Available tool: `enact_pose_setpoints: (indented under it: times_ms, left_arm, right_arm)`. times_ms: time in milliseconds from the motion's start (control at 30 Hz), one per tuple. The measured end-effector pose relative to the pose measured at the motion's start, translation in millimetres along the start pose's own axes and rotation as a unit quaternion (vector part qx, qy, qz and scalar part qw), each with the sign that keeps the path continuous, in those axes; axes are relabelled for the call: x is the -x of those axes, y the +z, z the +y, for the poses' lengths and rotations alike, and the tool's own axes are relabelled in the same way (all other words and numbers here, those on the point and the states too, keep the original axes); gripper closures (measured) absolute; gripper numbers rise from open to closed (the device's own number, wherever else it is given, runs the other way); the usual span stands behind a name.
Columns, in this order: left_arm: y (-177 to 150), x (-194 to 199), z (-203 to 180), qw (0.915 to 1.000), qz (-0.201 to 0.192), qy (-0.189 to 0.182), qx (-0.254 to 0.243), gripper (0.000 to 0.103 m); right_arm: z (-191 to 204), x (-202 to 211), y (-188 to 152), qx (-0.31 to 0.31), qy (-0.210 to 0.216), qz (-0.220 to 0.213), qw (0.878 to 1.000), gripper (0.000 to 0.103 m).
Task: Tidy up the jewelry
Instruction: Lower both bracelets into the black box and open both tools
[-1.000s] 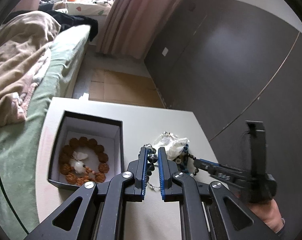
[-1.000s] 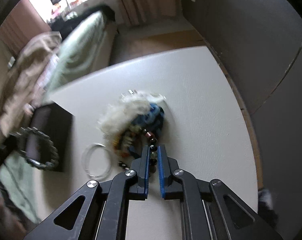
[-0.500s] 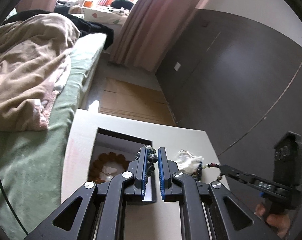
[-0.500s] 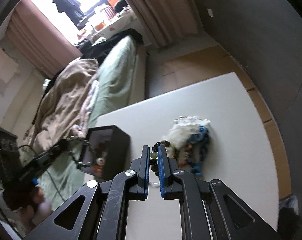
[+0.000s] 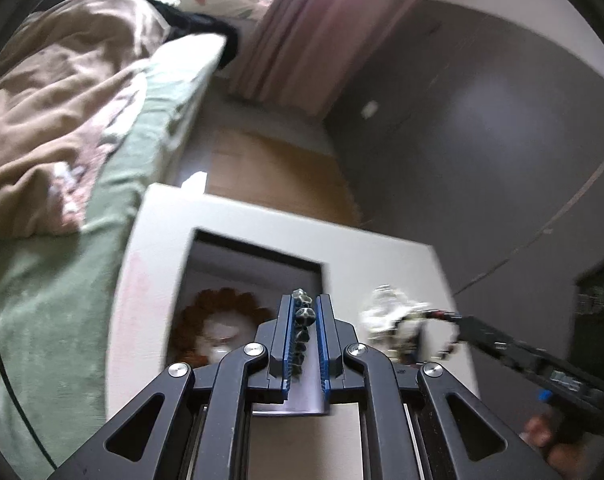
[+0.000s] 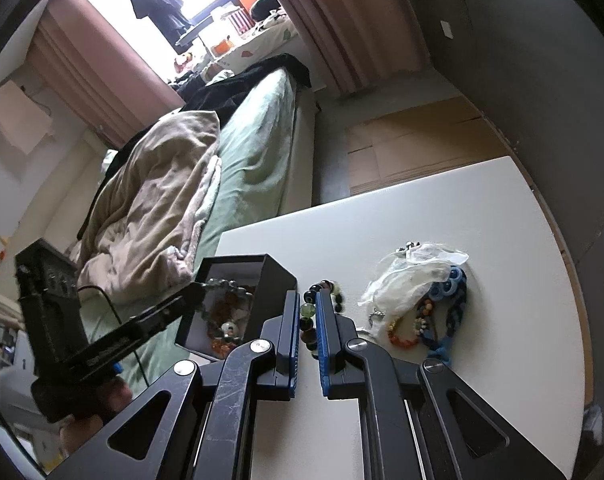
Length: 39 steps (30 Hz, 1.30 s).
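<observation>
- Behind the white tabletop (image 6: 442, 216) we see a bed with a green sheet (image 6: 257, 148) and a rumpled beige blanket (image 6: 153, 196), pink curtains (image 6: 334, 20) and a dark grey wall (image 5: 482, 120).
- Near the tabletop's left edge stands our black jewelry box (image 6: 275, 300), open at the top, with a brown beaded bracelet (image 5: 221, 312) lying inside it.
- Our left gripper (image 5: 305, 312) is nearly closed, its blue pads clamped on a dark grey beaded bracelet (image 5: 304, 316).
- In the right wrist view that bracelet (image 6: 225, 285) hangs from the left gripper's tip (image 6: 195, 292) directly over the open box, apart from the jewelry inside.
- Our right gripper (image 6: 309, 312) is likewise almost closed, pinching a multicoloured glass-bead bracelet (image 6: 322, 292) between its pads; the loop rises past the fingertips, just right of the box.
- We cannot tell whether that loop touches the tabletop.
- Toward the tabletop's right edge lies the remaining pile: a white gauze pouch (image 6: 414, 276), a blue bead bracelet (image 6: 454, 300) and an orange bead strand (image 6: 402, 338), touching one another.
- That pile sits just right of the right gripper's fingers, clear of them.
- In the left wrist view, blurred, the right gripper (image 5: 458, 322) reaches in from the right beside the pile.
</observation>
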<state>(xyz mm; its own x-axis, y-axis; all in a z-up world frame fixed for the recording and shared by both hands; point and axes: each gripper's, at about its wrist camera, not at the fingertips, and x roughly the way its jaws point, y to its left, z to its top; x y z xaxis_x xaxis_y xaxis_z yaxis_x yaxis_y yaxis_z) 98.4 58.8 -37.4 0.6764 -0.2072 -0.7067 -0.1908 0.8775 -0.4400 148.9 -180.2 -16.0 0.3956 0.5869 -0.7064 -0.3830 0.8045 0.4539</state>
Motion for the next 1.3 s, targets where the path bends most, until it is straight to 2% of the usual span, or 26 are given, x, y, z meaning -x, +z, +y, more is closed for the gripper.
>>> enact_pose_setpoints:
  times_ms: [67,200,267,533,767,967,1133,1233,1300]
  left_arm:
    - [2,-3,8,0.9993,0.001,0.035,0.008,0.092]
    - [4,4,19,0.9981,-0.007,0.058,0.021,0.09]
    - [5,5,23,0.9985,0.0,0.048,0.028,0.078]
    - [5,19,25,0.9983,-0.015,0.042,0.037,0.077]
    - [7,36,33,0.9976,-0.031,0.041,0.046,0.077]
    - [12,43,44,0.9968,-0.037,0.039,0.058,0.077]
    - [15,48,55,0.9957,-0.04,0.039,0.075,0.077]
    - [17,50,59,0.995,-0.041,0.037,0.082,0.076]
    - [18,50,62,0.9947,-0.042,0.036,0.087,0.076]
  right_arm:
    - [-1,0,0,0.0,0.0,0.001,1.0,0.094]
    - [0,0,0,-0.001,0.002,0.002,1.0,0.094]
    - [3,0,-1,0.0,0.009,0.002,1.0,0.094]
    - [27,-6,-2,0.002,0.064,-0.004,0.998,0.094]
    - [53,-29,-2,0.0,0.107,0.002,0.994,0.094]
    - [63,-56,-3,-0.002,0.105,0.018,0.994,0.094]
    - [71,-74,-4,0.011,0.077,0.027,0.997,0.094]
    - [74,-89,-7,0.008,0.081,0.049,0.996,0.093]
    - [77,-101,-9,0.005,0.1,0.07,0.993,0.093]
